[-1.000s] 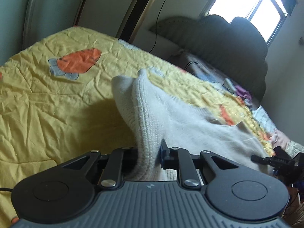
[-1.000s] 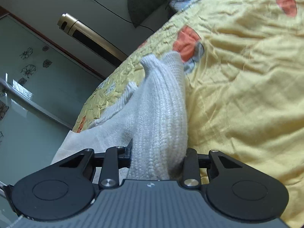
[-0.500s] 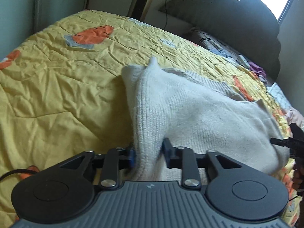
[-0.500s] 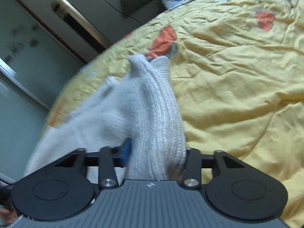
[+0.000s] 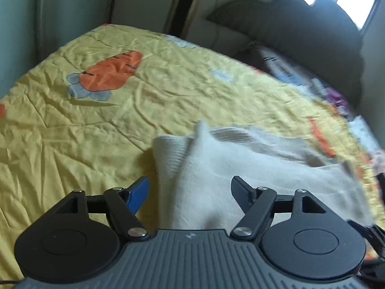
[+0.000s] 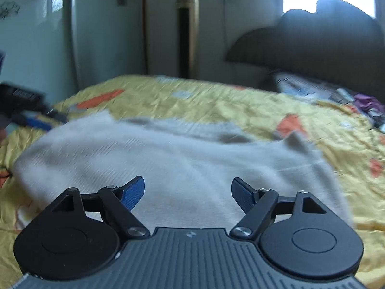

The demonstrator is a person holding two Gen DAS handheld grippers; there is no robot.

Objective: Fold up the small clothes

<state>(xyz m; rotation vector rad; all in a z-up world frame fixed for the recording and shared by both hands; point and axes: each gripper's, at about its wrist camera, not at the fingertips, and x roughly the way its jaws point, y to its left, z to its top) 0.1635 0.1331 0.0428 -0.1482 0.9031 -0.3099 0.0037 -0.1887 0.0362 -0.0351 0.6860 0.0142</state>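
Observation:
A cream knitted sweater (image 5: 240,166) lies folded on the yellow quilt (image 5: 96,130). My left gripper (image 5: 190,187) hangs just above its near left corner, its jaws opening, and the cloth lies loose between the pads without being pressed. In the right wrist view the sweater (image 6: 168,159) spreads wide across the bed. Over its near edge my right gripper (image 6: 187,190) has its jaws opening too, holding nothing. The left gripper (image 6: 26,110) shows blurred at the left edge there.
The quilt (image 6: 240,106) carries orange carrot patches (image 5: 110,72). A dark padded headboard (image 5: 300,31) and a heap of clothes (image 5: 320,86) sit at the far right. A tall gold and black column (image 6: 187,31) stands by the wall, near glass wardrobe doors (image 6: 36,36).
Both grippers let go of the sweater's ribbed edge and spread their jaws. The sweater dropped flat on the quilt. The right gripper rolled level and swung back; the left pulled back a little.

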